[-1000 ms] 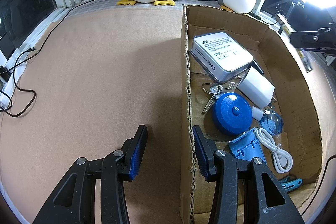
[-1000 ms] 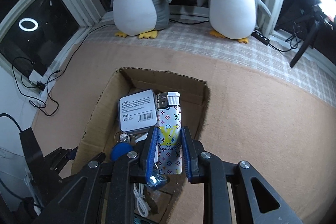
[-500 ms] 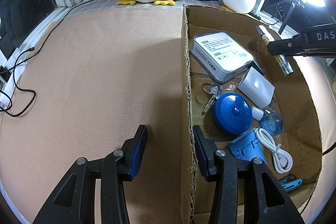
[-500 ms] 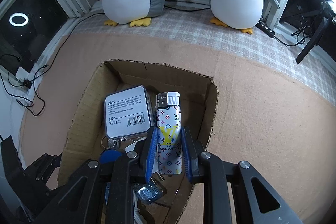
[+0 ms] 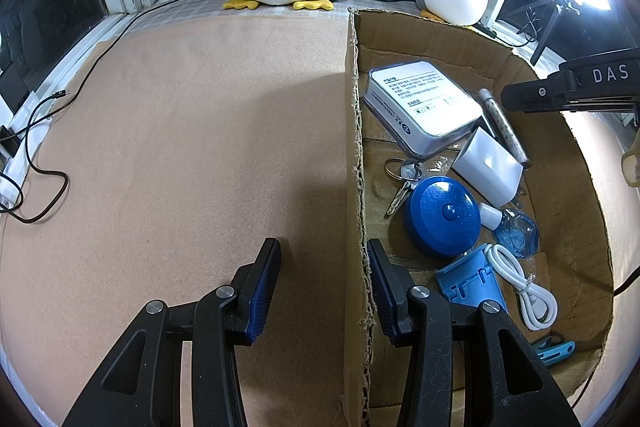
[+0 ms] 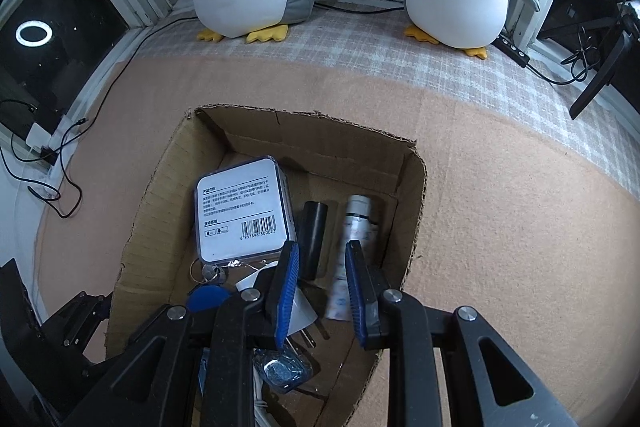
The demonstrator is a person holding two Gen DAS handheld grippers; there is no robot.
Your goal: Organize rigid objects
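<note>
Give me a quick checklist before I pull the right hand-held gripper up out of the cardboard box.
1. Lighter released, lying in the cardboard box: ok.
2. Right hand-held gripper open, nothing between its fingers: ok.
3. Its fingers apart from the lighter: cannot tell, the lighter lies just beneath them.
4. Left hand-held gripper open, straddling the box's left wall: ok.
5. White case lying flat, apart from the right hand-held gripper: ok.

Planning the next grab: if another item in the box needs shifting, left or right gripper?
Right, probably. The right gripper hangs open above the box contents, over the lighter. The left gripper is open astride the box wall.
</note>
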